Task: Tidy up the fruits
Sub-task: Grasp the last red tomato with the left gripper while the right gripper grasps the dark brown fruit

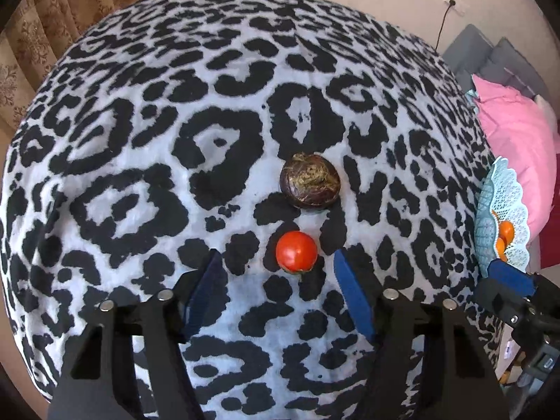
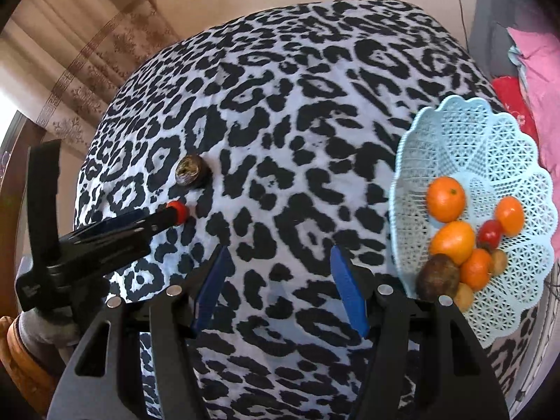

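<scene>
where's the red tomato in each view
Left wrist: red tomato low centre, between the left gripper's open fingers, on the leopard-print cloth.
Right wrist: tomato left of centre, at those same fingertips.
Shared landmark: dark brown round fruit just beyond it.

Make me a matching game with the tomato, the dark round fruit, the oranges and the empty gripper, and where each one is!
Things:
1. red tomato
2. dark round fruit
3. oranges
4. right gripper

Places:
A. in the light blue basket
B. over bare cloth, nothing between the fingers
C. between the left gripper fingers
D. lying on the cloth just beyond the tomato

Pairs: 1-C, 2-D, 3-A, 4-B
</scene>
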Motion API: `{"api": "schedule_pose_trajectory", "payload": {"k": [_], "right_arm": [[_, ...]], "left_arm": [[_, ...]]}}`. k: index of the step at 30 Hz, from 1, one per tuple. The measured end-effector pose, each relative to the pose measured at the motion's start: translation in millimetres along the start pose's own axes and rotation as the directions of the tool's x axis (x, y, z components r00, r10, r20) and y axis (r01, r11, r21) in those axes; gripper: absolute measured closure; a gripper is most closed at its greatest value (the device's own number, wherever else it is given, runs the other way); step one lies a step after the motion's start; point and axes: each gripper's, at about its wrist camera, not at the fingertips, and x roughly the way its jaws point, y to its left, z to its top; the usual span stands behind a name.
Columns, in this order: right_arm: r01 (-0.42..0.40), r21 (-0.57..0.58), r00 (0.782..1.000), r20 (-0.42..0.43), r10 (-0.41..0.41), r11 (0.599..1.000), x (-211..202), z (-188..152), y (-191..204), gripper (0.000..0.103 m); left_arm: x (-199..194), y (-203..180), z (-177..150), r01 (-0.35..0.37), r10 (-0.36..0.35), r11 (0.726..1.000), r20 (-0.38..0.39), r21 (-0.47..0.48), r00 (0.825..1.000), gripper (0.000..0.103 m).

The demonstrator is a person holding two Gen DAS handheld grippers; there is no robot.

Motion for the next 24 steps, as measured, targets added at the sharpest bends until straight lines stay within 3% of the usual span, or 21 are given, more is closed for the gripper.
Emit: {"api": "schedule_pose_trajectory", "payload": {"k": [2,7,12,24], "right_arm": [[-0.004,-0.006,1.000,-0.016,0.004,1.000,5.8,0.4,2.5,0.041],[-0.008,-0.022,0.999,-0.050,0.007,1.000,19.9,-1.5,11.4,0.041],[-0.007,-0.047,0.999,-0.054,0.004,0.999,27.2,1.8,22.2,0.041],[-0.063,-0.071,0.995,-0.082,0.057,0.995,55.3,29.8,53.4,0.041]], "left_arm": [[9.3,0.8,1.1,0.003,-0.003,1.000,-0.023,-0.001,1.000,0.051],[14.9,0.2,6.4,0.021,-0.021,1.000,-0.015,0.001,1.000,0.054],[12.6,4.6,6.9,0.059,-0.059,0.998,-0.021,0.010,0.998,0.076],[-25.7,48.1,-19.5,0.076,-0.075,0.994,0.021,-0.078,0.997,0.076]]}}
